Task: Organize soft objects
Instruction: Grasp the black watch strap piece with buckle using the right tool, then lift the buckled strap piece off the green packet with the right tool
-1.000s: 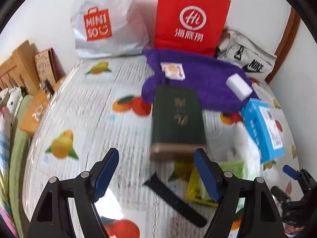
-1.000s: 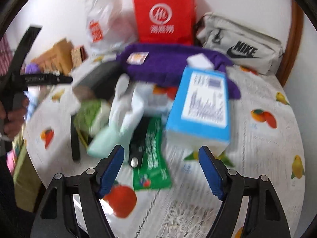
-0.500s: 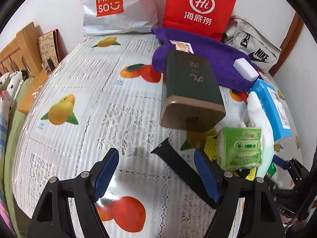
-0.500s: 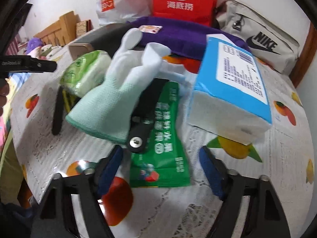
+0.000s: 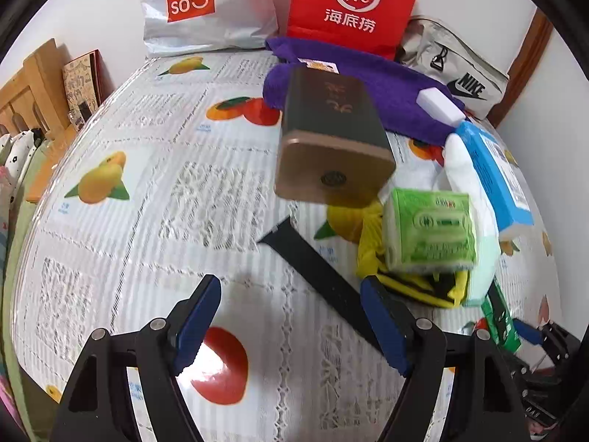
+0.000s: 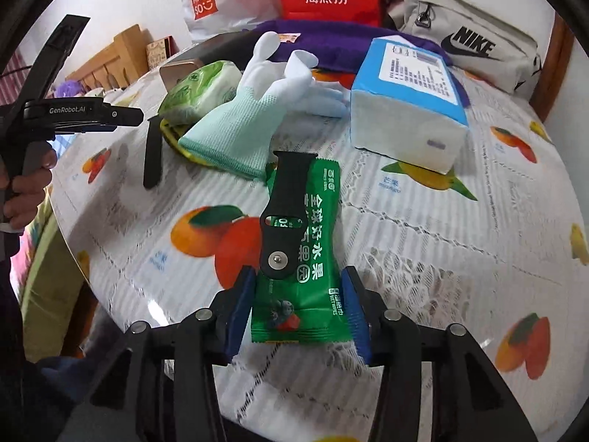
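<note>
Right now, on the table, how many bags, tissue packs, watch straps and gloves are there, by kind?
Bags: 3, white bag, red bag, grey bag
Tissue packs: 2, green tissue pack, blue tissue pack
Watch straps: 2, long strap, strap with a stud
Gloves: 1, glove
Total: 8

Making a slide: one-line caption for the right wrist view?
Right gripper straddling a green wet-wipes packet with a black watch strap lying across it.

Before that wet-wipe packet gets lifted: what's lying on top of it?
A black strap piece with a metal stud lies along the green packet. Its far end tucks under the mint glove, hiding what lies there.
</note>
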{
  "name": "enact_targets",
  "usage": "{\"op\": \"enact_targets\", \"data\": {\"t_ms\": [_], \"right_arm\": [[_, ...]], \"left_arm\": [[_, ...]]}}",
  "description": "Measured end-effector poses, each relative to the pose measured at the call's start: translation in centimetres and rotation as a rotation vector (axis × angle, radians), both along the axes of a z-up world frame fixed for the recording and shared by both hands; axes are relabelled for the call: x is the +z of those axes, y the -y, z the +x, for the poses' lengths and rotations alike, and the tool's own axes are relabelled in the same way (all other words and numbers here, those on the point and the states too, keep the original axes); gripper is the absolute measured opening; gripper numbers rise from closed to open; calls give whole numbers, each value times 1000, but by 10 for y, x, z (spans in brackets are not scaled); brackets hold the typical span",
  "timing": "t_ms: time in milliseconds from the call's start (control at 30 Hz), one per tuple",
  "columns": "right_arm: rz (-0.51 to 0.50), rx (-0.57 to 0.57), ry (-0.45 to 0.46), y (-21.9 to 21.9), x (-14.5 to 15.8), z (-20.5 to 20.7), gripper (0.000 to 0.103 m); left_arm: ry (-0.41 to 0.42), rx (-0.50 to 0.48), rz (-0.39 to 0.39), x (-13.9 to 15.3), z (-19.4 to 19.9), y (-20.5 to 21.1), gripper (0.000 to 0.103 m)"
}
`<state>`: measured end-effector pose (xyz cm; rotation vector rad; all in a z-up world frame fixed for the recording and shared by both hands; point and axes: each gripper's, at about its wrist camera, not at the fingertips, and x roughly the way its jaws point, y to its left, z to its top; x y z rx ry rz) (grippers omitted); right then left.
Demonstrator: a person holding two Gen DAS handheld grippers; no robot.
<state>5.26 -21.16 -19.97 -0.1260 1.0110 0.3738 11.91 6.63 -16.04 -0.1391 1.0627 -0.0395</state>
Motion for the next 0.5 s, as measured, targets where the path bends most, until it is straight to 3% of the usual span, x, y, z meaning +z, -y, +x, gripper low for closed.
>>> {"op": "enact_targets", "data": {"t_ms": [233,300,367,500], "right_arm": [[60,-34,60,-4,10,14,50],[41,-30,55,-8,10,22,53],[24,-19,36,-12,7,27,64],[22,-24,24,-8,5,27,65]], "left_arm": [[-3,1,6,-2,-6,-1,77],[-5,3,8,-2,-6,-3,77],[-9,6,4,-3,-5,-5,77],[-11,14,-13,-6,-3,-9,77]]}}
